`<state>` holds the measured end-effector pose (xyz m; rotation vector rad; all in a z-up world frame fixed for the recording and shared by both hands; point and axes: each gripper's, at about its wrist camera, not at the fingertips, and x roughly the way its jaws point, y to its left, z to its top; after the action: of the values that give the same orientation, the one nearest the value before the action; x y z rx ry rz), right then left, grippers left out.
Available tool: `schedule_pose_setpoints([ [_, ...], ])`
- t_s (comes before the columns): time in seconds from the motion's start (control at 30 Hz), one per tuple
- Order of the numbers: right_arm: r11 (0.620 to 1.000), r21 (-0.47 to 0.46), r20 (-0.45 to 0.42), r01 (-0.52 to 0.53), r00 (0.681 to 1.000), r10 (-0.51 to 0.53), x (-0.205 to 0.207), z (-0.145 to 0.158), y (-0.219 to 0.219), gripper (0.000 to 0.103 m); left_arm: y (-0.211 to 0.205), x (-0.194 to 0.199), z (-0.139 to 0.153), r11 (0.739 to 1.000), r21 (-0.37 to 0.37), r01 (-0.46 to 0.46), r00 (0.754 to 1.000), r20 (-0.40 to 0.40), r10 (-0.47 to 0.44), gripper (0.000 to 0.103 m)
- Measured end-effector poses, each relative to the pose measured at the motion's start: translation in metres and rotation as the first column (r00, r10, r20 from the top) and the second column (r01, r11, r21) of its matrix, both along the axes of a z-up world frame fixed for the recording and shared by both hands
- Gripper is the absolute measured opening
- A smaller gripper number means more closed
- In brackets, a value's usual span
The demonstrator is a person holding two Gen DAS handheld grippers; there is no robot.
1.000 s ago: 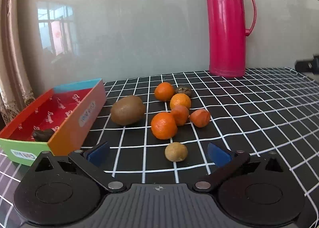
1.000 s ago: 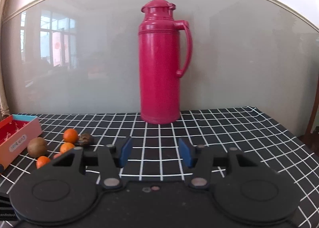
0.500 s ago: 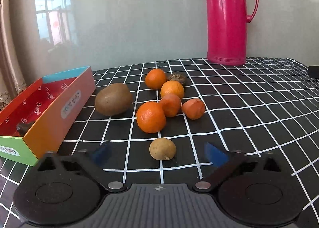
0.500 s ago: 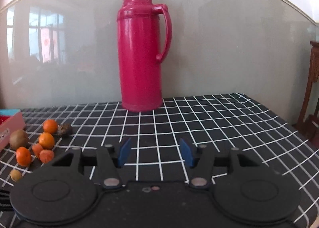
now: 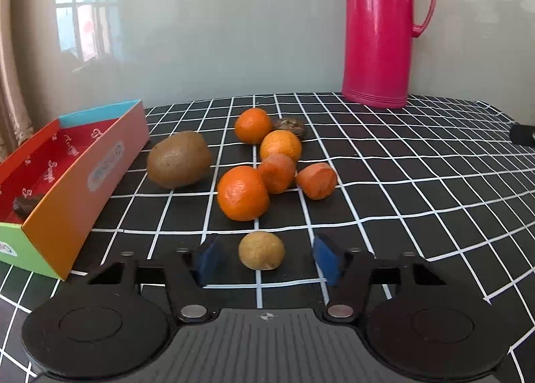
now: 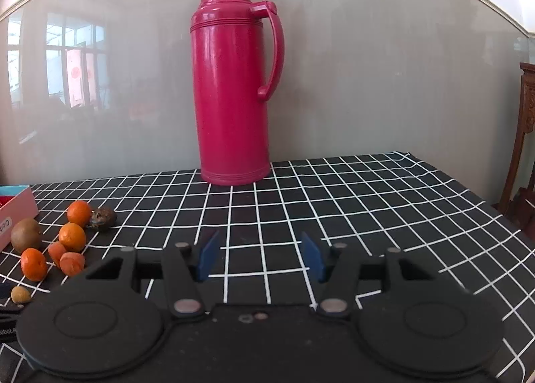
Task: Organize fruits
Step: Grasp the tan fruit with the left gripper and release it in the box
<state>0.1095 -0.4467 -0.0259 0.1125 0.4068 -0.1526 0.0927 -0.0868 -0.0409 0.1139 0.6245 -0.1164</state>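
The left wrist camera sits low behind the left gripper (image 5: pixel 264 257), looking forward and slightly down across the table (image 5: pixel 418 189). It is close to the fruit: a small tan fruit (image 5: pixel 261 250) lies between the jaws, tangerines (image 5: pixel 243 193) and a kiwi (image 5: pixel 179 159) just beyond, a coloured box (image 5: pixel 70 182) at left.

The right wrist camera looks along the right gripper (image 6: pixel 260 257) at a flatter angle, facing the pink thermos (image 6: pixel 232 82) against the wall.

Both views share the thermos (image 5: pixel 381 28), the checked table (image 6: pixel 384 202), the box's corner (image 6: pixel 16 205) and the fruit cluster, which lies small at the right view's far left: kiwi (image 6: pixel 26 238), tangerines (image 6: pixel 72 236), small tan fruit (image 6: pixel 20 294).
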Motion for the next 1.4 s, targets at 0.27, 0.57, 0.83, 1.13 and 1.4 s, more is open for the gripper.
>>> schedule_pose_setpoints([
  [0.27, 1.000, -0.003, -0.002, -0.002, 1.000, 0.002, 0.000, -0.001, 0.003, 0.053, 0.002, -0.004, 0.002, 1.000, 0.012, 0.007, 1.000, 0.005, -0.008, 0.028],
  [0.57, 1.000, -0.014, -0.012, -0.028, 1.000, 0.028, 0.005, -0.002, 0.020, 0.053, 0.032, -0.015, 0.018, 0.998, 0.028, -0.051, 0.994, 0.094, 0.048, 0.028],
  [0.83, 0.996, -0.023, -0.020, -0.085, 0.996, 0.085, 0.015, -0.003, 0.053, 0.053, 0.074, -0.025, 0.032, 0.992, 0.014, -0.128, 0.977, 0.172, 0.124, 0.028],
  [1.13, 0.984, -0.051, -0.034, -0.172, 0.985, 0.171, 0.026, -0.006, 0.101, 0.053, 0.126, -0.025, 0.040, 0.968, -0.038, -0.247, 0.941, 0.228, 0.249, 0.028],
  [1.4, 0.975, -0.063, -0.045, -0.214, 0.976, 0.212, 0.033, -0.008, 0.124, 0.053, 0.158, -0.009, 0.032, 0.946, -0.054, -0.319, 0.927, 0.188, 0.324, 0.028],
])
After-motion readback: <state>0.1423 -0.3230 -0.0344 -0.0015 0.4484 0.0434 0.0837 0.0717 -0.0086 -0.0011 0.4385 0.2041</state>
